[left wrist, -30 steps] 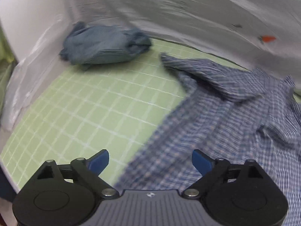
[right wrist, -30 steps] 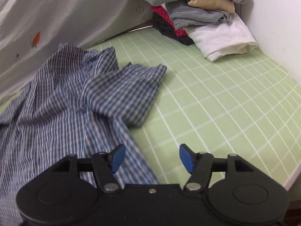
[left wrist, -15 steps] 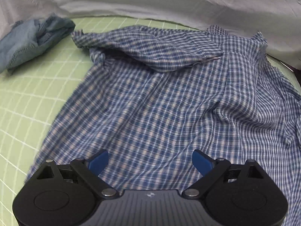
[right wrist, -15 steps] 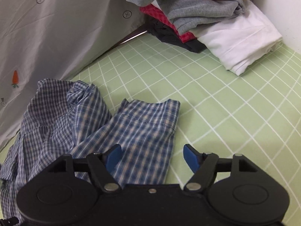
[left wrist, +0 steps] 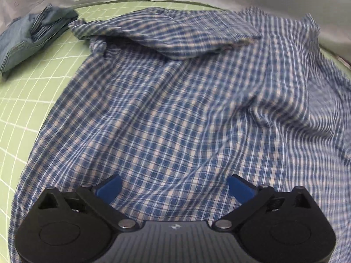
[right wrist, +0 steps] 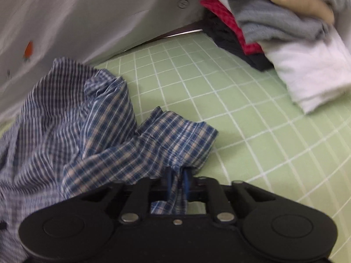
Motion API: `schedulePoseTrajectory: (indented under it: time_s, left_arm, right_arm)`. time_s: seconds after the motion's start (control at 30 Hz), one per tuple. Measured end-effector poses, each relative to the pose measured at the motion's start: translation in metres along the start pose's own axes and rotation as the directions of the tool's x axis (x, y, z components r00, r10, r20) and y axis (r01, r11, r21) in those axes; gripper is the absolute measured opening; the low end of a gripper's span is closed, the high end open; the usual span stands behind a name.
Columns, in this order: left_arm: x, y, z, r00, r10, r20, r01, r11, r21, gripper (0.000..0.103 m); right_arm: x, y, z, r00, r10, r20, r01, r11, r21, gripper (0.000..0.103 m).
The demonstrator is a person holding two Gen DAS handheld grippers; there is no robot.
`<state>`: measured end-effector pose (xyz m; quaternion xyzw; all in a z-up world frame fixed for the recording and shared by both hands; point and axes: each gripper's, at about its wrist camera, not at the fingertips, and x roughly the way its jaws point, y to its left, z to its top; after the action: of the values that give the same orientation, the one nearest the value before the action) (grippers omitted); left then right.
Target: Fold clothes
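Plaid shirt (left wrist: 175, 109): blue and white check, spread rumpled on green gridded tabletop (right wrist: 252, 120), directly beneath and ahead of left tool (left wrist: 173, 186). Left tool: jaws just widened to full spread, nothing between the blue pads, poised over the cloth. Right tool (right wrist: 176, 179): jaws just closed, pinched tight on a fold of shirt sleeve (right wrist: 173, 140). Folded denim garment (left wrist: 33, 37): far left of left tool. Stack of folded clothes (right wrist: 285, 32): ahead and right of right tool. White sheet (right wrist: 87, 17): behind shirt.
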<state>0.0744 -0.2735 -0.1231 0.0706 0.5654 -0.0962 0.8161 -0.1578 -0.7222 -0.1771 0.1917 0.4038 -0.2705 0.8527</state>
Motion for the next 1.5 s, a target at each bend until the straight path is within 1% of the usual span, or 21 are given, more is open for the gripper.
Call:
schedulePoseTrajectory:
  time_s: [0.13,0.27,0.3,0.33,0.4,0.5,0.57,0.63,0.73,0.8,0.93,1.03,1.1,1.17,1.2,1.27,1.3,1.33,1.4,1.47,1.5]
  left_arm:
    - [0.003,-0.005,-0.001,1.0,0.008,0.005,-0.008,1.0,0.014,0.103]
    - [0.005,-0.005,-0.003,1.0,0.007,0.013,-0.007,1.0,0.014,0.103]
    - [0.006,-0.005,-0.003,1.0,0.007,0.014,-0.007,1.0,0.013,0.103]
    - [0.007,-0.005,-0.003,1.0,0.007,0.014,-0.007,1.0,0.012,0.103]
    - [0.008,-0.005,-0.004,1.0,0.008,0.015,-0.008,1.0,0.01,0.103]
    - [0.006,-0.006,-0.004,1.0,0.008,0.019,-0.008,1.0,0.009,0.103]
    - [0.005,-0.006,-0.003,1.0,0.009,0.018,-0.009,1.0,0.007,0.103]
    - [0.005,-0.006,-0.003,1.0,0.011,0.017,-0.011,1.0,0.002,0.103]
    - [0.003,-0.009,-0.004,1.0,0.015,0.017,-0.014,1.0,-0.006,0.103]
    - [0.003,-0.01,-0.005,1.0,0.015,0.017,-0.015,1.0,-0.008,0.103]
    - [0.003,-0.011,-0.006,1.0,0.015,0.02,-0.015,1.0,-0.008,0.103]
    - [0.003,-0.012,-0.007,1.0,0.016,0.023,-0.015,1.0,-0.01,0.103]
    - [0.003,-0.012,-0.006,1.0,0.016,0.024,-0.015,1.0,-0.01,0.103]
    - [0.003,-0.012,-0.007,1.0,0.016,0.026,-0.015,1.0,-0.01,0.103]
    - [0.003,-0.012,-0.007,0.999,0.015,0.028,-0.015,1.0,-0.01,0.103]
    - [0.002,-0.013,-0.007,0.999,0.015,0.033,-0.015,1.0,-0.01,0.103]
    - [0.002,-0.013,-0.007,0.999,0.015,0.034,-0.015,1.0,-0.01,0.103]
    - [0.002,-0.013,-0.008,0.999,0.016,0.036,-0.015,1.0,-0.01,0.103]
    - [0.001,-0.014,-0.009,0.999,0.015,0.038,-0.015,1.0,-0.011,0.103]
    - [0.001,-0.013,-0.011,0.999,0.015,0.041,-0.015,1.0,-0.011,0.103]
    - [0.001,-0.012,-0.012,0.999,0.015,0.044,-0.014,1.0,-0.012,0.103]
  right_arm:
    - [-0.013,-0.013,0.006,0.993,-0.107,0.055,0.11,0.992,-0.059,0.005]
    - [-0.025,-0.045,0.017,0.955,-0.283,0.085,0.286,0.958,-0.023,0.007]
    - [-0.026,-0.052,0.019,0.943,-0.322,0.079,0.325,0.945,-0.024,0.015]
    - [-0.029,-0.056,0.02,0.933,-0.351,0.078,0.353,0.936,-0.011,0.032]
    - [-0.034,-0.063,0.022,0.911,-0.404,0.08,0.403,0.915,0.022,0.044]
    - [-0.038,-0.067,0.024,0.921,-0.381,0.083,0.369,0.92,0.131,0.05]
    - [-0.034,-0.067,0.026,0.936,-0.341,0.083,0.315,0.921,0.23,0.067]
    - [-0.024,-0.066,0.031,0.951,-0.303,0.061,0.264,0.9,0.348,0.077]
    - [-0.005,-0.064,0.039,0.966,-0.256,0.025,0.214,0.855,0.473,0.083]
    - [0.009,-0.059,0.044,0.967,-0.254,-0.005,0.223,0.839,0.495,0.083]
    - [0.031,-0.058,0.049,0.933,-0.333,-0.133,0.354,0.798,0.487,0.083]
    - [0.035,-0.061,0.046,0.931,-0.327,-0.164,0.365,0.79,0.493,0.08]
    - [0.034,-0.062,0.044,0.93,-0.326,-0.168,0.366,0.797,0.481,0.068]
    - [0.032,-0.063,0.043,0.928,-0.334,-0.168,0.373,0.803,0.465,0.044]
    - [0.03,-0.065,0.042,0.928,-0.335,-0.161,0.37,0.805,0.464,0.038]
    - [0.024,-0.074,0.043,0.94,-0.312,-0.138,0.338,0.797,0.5,0.021]
    - [0.02,-0.078,0.046,0.948,-0.295,-0.119,0.313,0.797,0.517,0.016]
    - [0.013,-0.083,0.049,0.958,-0.276,-0.084,0.277,0.802,0.53,0.012]
    - [-0.009,-0.09,0.056,0.967,-0.253,0.035,0.193,0.811,0.552,0.011]
    - [-0.04,-0.096,0.06,0.953,-0.254,0.168,0.119,0.818,0.563,0.008]
    - [-0.056,-0.099,0.061,0.938,-0.275,0.209,0.111,0.813,0.571,0.008]
